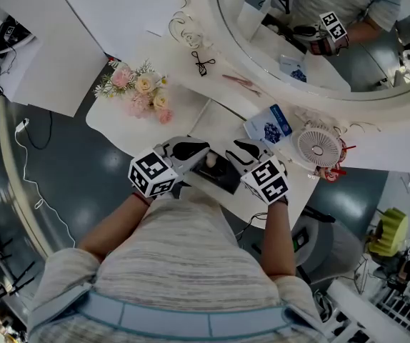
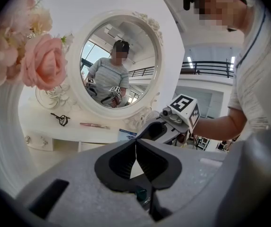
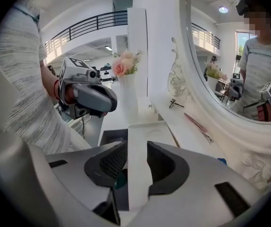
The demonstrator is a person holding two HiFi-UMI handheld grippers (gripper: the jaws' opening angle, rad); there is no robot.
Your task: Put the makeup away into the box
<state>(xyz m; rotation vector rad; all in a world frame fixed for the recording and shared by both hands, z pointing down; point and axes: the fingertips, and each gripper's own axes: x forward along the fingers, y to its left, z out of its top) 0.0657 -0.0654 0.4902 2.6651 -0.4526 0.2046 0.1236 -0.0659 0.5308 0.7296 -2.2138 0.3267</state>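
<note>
Standing at a white dressing table (image 1: 191,113) beneath its oval mirror (image 1: 312,45), a person works two hand-held grippers close together over a small dark-lined box (image 1: 225,181) at the table's front edge. The right gripper (image 3: 137,167) is clamped on a flat white panel (image 3: 138,141) that seems to belong to the box — wall or lid, it is hard to say — while the left gripper (image 2: 136,150), just beside it, has its jaws pressed together with nothing visible between them. A small pale item (image 1: 211,161) sits at the box's mouth, too small to identify. By the look of things the tidying has barely begun: a black eyelash curler (image 1: 203,63), a slim pink tool (image 1: 241,82) and a blue-and-white packet (image 1: 269,124) all lie out on the tabletop near the mirror, well apart from the box, each yet to be collected. A bunch of pink and cream flowers (image 1: 139,89) and a small white fan (image 1: 318,147) flank the scene.
</note>
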